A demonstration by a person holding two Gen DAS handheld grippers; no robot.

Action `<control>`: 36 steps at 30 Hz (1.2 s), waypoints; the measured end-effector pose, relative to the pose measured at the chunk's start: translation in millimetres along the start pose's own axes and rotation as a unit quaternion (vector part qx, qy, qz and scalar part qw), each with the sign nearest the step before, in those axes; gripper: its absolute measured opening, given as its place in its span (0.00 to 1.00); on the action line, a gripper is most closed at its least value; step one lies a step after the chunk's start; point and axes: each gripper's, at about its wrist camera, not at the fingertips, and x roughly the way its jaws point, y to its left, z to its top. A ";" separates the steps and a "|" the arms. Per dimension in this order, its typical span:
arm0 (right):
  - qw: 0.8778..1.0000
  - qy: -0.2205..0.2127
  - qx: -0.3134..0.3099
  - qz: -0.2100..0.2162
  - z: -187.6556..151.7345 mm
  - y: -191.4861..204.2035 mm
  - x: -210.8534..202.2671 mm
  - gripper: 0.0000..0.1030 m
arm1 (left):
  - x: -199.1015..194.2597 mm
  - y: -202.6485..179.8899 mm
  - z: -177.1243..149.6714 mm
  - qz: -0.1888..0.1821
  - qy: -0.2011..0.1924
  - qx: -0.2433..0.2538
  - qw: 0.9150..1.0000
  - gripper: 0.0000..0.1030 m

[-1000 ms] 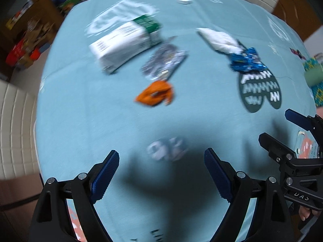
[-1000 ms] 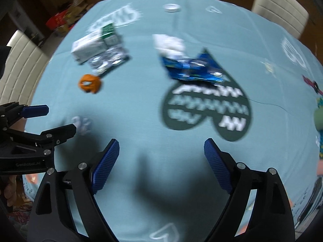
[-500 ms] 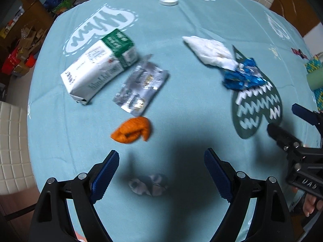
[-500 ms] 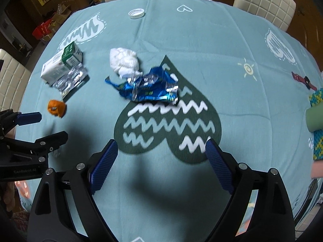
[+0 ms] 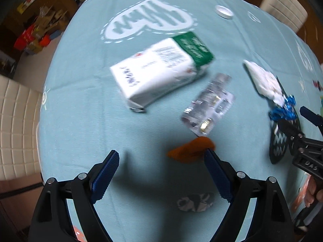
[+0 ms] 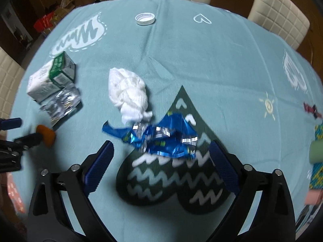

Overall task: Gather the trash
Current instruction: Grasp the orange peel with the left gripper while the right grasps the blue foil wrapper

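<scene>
Trash lies on a light blue tablecloth [image 5: 84,109]. My left gripper [image 5: 161,171] is open and empty; an orange scrap [image 5: 191,150] lies just ahead by its right finger, and a small grey crumpled wrapper [image 5: 194,201] lies under that finger. A white and green carton [image 5: 161,74] and a silver blister pack [image 5: 210,106] lie farther ahead. My right gripper [image 6: 161,161] is open and empty, with a blue foil wrapper [image 6: 159,137] just beyond its fingertips and a white crumpled tissue [image 6: 129,94] behind it. The carton [image 6: 50,76] and orange scrap [image 6: 46,134] show at its left.
A white bottle cap [image 6: 145,18] lies at the far side. Cream chairs [image 6: 278,14] surround the table. A green roll [image 6: 317,151] and colourful items sit at the right edge. Boxes clutter the floor at the far left [image 5: 34,34].
The left gripper moved forward and left, bringing the carton and orange scrap closer. The right gripper moved forward toward the blue wrapper and tissue. Both stayed open.
</scene>
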 end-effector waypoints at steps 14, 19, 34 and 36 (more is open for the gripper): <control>0.999 0.001 -0.036 0.016 -16.1 18.7 -7.8 0.50 | 14.3 -10.8 5.5 -0.024 0.013 0.036 0.999 0.81; 0.999 -0.005 -0.037 0.026 -20.5 22.7 -19.3 0.49 | 18.0 -30.0 -3.9 -0.027 0.016 0.060 0.998 0.81; 0.999 0.007 -0.001 0.047 -43.1 6.2 -24.5 0.49 | 13.7 -95.6 -30.1 -0.018 0.000 0.107 0.994 0.20; 0.999 0.004 -0.005 0.051 -45.7 10.0 -27.5 0.49 | 10.6 -96.2 -37.1 -0.025 0.004 0.098 0.995 0.16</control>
